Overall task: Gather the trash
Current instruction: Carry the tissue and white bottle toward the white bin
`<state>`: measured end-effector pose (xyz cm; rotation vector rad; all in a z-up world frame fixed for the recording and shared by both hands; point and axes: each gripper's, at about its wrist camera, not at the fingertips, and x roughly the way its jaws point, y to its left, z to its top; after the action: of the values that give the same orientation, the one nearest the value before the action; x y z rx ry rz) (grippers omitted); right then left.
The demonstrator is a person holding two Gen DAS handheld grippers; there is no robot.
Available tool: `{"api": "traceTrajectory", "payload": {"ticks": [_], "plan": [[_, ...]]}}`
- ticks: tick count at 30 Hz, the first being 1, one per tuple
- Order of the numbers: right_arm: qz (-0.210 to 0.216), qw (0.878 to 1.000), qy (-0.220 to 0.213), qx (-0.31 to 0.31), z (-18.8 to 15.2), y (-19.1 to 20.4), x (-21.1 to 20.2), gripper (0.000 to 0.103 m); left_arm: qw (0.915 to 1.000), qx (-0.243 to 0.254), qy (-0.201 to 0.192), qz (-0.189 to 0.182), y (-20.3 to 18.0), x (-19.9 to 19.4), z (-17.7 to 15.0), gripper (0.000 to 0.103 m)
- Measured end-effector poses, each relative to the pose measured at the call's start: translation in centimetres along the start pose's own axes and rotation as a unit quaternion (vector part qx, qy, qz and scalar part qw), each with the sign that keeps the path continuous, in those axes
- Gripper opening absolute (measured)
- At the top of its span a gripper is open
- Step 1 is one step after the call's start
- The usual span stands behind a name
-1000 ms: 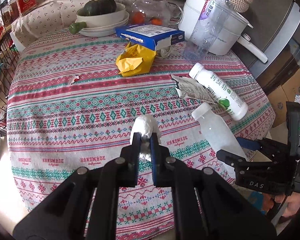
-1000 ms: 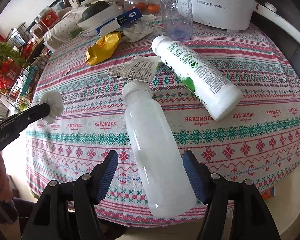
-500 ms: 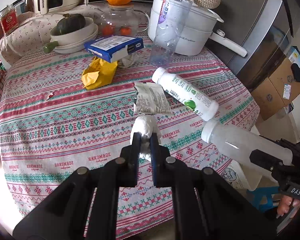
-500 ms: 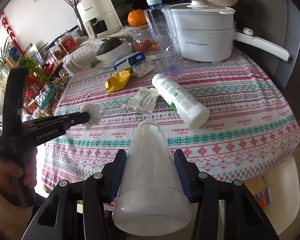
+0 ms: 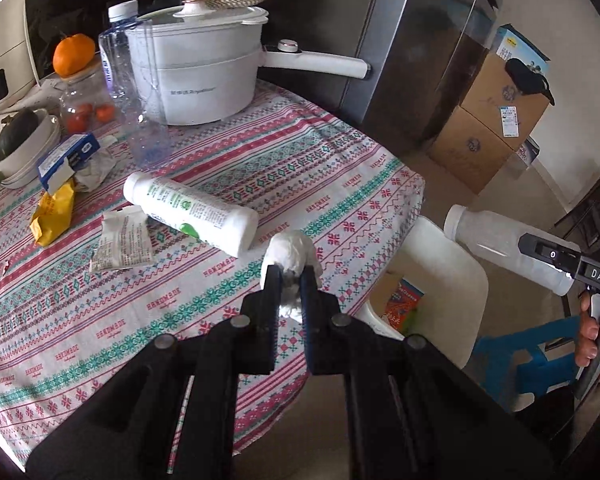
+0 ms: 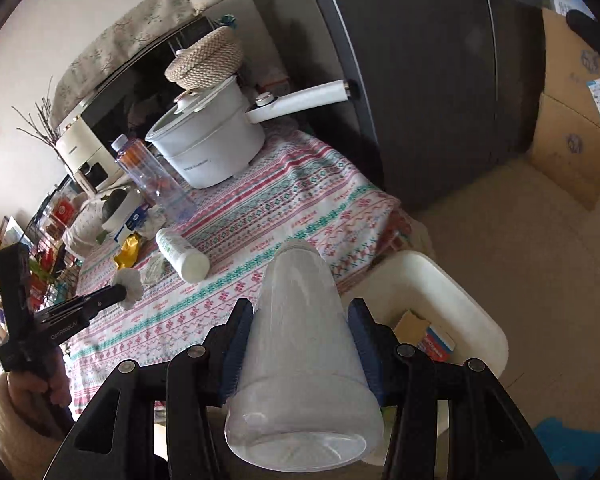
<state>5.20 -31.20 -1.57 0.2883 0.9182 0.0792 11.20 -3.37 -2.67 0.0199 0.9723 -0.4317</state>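
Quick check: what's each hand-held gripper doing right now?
Left hand-held gripper: shut on the crumpled white tissue.
Right hand-held gripper: shut on the frosted plastic bottle.

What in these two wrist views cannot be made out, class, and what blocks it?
- Bin contents: right wrist view, mostly hidden behind the frosted bottle and right gripper.
- Crumpled tissue: left wrist view, its lower part is covered by the left gripper.
- Small print on the white labelled bottle: too small to read.

Frosted bottle [image 6: 300, 360] off table, clamped in R tongs [image 6: 300, 344]; both tongs now over white bin [image 6: 452, 296].
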Motion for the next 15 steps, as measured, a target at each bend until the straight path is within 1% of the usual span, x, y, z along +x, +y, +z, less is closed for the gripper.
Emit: {"api": "traceTrajectory", "payload": {"ticks": [4, 8, 12, 15], "plan": [[-0.033, 0.999, 0.022, 0.019, -1.0, -2.9, 0.2, 0.050, 0.9991, 0.033, 0.014, -0.023, -4.5, 2.0, 0.0, 0.011], [-0.062, 0.996, 0.045, 0.039, -2.0, -5.0, 1.2, 0.050, 0.9955, 0.067, 0.027, -0.061, -9.2, 4.1, -0.5, 0.011], [-0.071, 0.992, 0.071, 0.073, -2.5, -7.2, 2.3, 0.050, 0.9889, 0.128, 0.042, -0.063, -13.6, 6.8, -1.6, 0.011], [-0.079, 0.991, 0.073, 0.081, -2.6, -7.9, 2.1, 0.051, 0.9855, 0.146, 0.062, -0.061, -15.6, 9.3, -2.3, 0.011]]}}
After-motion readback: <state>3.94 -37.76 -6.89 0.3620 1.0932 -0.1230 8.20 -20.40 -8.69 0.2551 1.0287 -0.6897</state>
